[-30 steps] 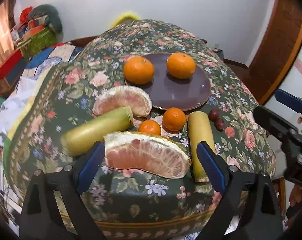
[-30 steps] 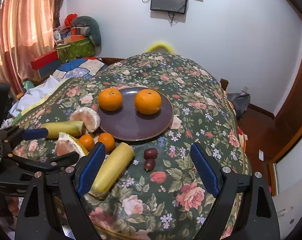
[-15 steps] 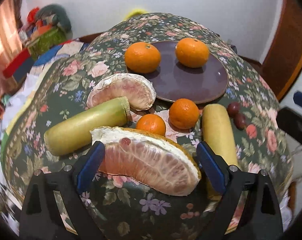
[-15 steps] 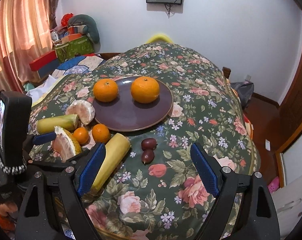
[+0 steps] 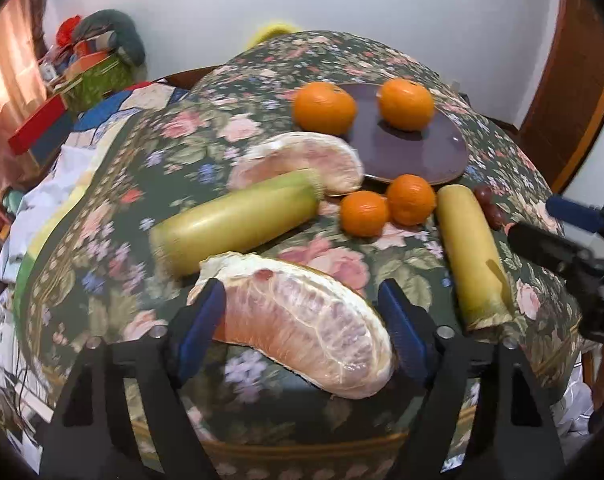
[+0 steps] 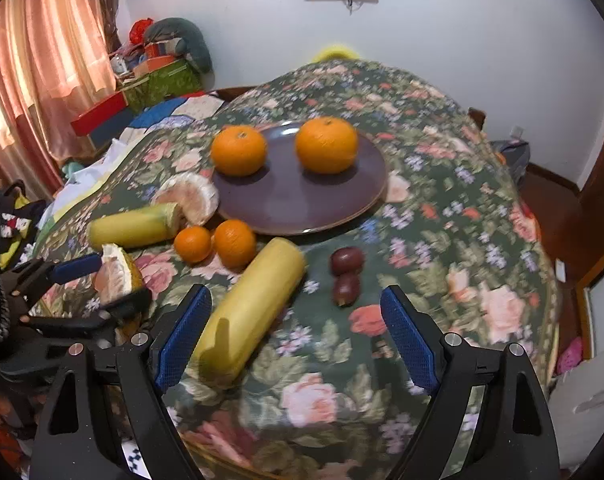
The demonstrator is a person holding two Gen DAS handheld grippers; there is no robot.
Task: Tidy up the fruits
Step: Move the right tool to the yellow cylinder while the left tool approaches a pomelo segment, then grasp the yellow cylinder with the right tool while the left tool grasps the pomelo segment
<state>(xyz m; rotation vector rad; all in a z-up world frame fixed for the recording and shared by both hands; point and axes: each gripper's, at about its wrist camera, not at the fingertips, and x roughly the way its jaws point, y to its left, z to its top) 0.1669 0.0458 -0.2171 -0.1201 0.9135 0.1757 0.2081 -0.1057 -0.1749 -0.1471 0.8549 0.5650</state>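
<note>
On the table under its dark green rose-patterned cloth point(image 6: 441, 216), the left gripper point(image 5: 302, 320) has come down around the nearer peeled pink pomelo wedge point(image 5: 302, 320). Its blue-padded jaws have just been closing and now sit at either end of the wedge; whether the pads already press on the flesh I cannot tell, and the fruit rests on the cloth at the near edge of the table.

The right gripper point(image 6: 296, 336) hangs with its jaws spread wide and nothing in them, over the cloth between the nearer yellow-green peeled cane-like stalk point(image 6: 250, 308), which lies just inside its left finger, and the two small dark red plum-like fruits point(image 6: 345, 276).

Farther in, a round dark purple plate point(image 6: 302, 204) carries two large oranges point(image 6: 325, 144) set apart from each other. Just in front of the plate's rim, two smaller tangerines point(image 6: 216, 242) touch side by side. To their left a second pomelo wedge point(image 6: 190, 200) leans against the plate, with a second yellow-green stalk point(image 6: 134, 226) lying against it.
</note>
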